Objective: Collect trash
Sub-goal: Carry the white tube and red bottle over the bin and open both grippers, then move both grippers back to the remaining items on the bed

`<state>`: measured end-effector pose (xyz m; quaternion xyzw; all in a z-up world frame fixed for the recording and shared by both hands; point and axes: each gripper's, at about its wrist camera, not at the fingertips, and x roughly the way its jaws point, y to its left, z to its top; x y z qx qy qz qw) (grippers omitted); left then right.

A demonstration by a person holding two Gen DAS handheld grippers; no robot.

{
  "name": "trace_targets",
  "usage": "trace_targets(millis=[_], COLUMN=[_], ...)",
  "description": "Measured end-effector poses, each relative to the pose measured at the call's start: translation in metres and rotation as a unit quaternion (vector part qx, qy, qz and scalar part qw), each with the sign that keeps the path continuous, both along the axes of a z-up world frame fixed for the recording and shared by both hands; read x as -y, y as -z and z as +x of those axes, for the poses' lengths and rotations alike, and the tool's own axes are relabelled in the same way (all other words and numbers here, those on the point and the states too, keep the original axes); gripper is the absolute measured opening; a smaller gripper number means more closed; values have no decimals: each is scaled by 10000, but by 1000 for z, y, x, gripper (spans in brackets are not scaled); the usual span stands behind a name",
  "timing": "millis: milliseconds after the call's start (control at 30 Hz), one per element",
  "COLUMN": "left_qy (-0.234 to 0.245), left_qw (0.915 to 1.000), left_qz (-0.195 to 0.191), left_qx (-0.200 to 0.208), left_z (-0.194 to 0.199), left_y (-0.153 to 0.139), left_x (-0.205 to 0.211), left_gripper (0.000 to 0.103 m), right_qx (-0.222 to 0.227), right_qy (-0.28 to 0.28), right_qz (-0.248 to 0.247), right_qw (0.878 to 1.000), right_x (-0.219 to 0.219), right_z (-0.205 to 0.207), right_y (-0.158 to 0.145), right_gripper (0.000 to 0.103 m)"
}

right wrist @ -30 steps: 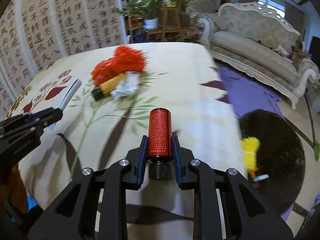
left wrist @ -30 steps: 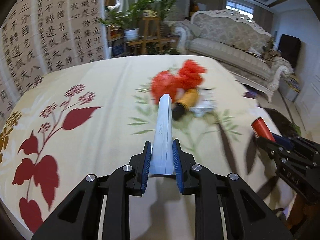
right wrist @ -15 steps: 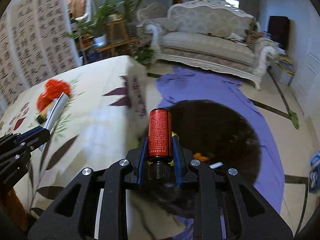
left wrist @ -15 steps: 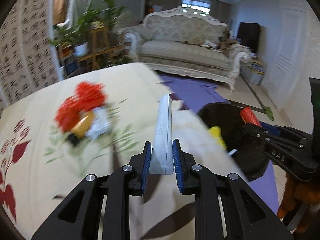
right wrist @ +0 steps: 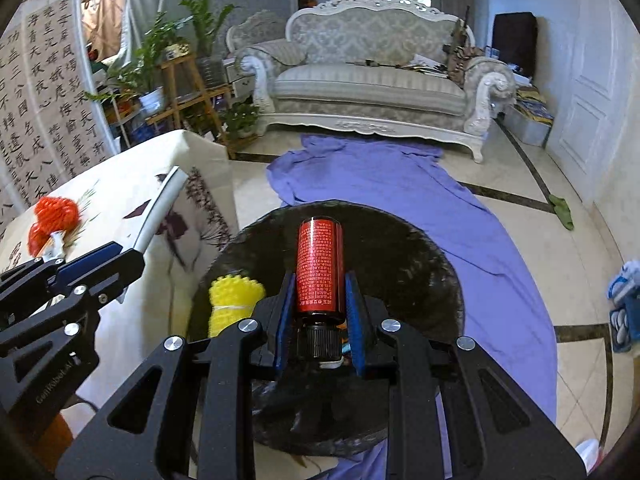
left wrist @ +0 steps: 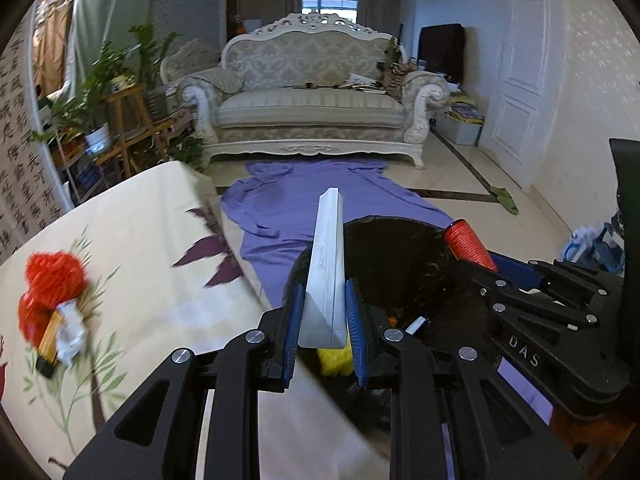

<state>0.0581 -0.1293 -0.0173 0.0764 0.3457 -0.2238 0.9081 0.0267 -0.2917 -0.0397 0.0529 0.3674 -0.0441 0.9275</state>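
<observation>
The left gripper (left wrist: 323,322) is pointing forward and downward over the near edge of the black trash bag (left wrist: 404,252), its blue pads clenching a long white tube (left wrist: 326,268) that is sticking out along the fingers; small grey digits are running along the tube, too small to read surely. The right gripper (right wrist: 320,312) is tilting down the same way, directly over the bag's open mouth, grasping a red cylindrical bottle (right wrist: 319,266) by its lower end, black cap toward the camera. The bottle is carrying dense fine print that is not legible. In the left wrist view the right gripper's housing is showing the letters "DAS". In the right wrist view the left gripper's body is bearing small lettering that I cannot make out with certainty. A yellow bumpy object (right wrist: 234,300) is lying inside the bag. On the desk (left wrist: 132,240), a red mesh bundle (left wrist: 50,284) is lying with a few other scraps, well apart from both grippers. The calligraphy wall panel (right wrist: 40,100) is showing columns of Chinese characters.
</observation>
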Motion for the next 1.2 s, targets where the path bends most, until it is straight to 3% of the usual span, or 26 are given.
trace_targets(millis=[400,433,500,700,933,1200], left_qy=[346,341,261,87,-243,-887], left_qw=[9990,9990,9994,9998,9996,9959], left_qz=[263,266,220,152,127,151], left_qx=[-81,-113,-96,-58,1,-58], left_z=[14,14,14,11,6,-2], left_y=[15,15,13,7,-1,-4], left_x=[31,31,29,18,-11,-68], left_gripper=[26,29,49,59,64,64], right_qx=[-45,-48,-51,-20,78,64], right_qy=[272,297,362,426,221,-447], right_qz=[145,158,178,140,184,253], right_qw=[9995,9994,9992,9990,9996,9987], right_x=[31,33,37,37,17,-43], right_z=[16,17,16,12,9,13], right_y=[15,15,16,13,2,-4], right_gripper=[25,26,26,35,40,40])
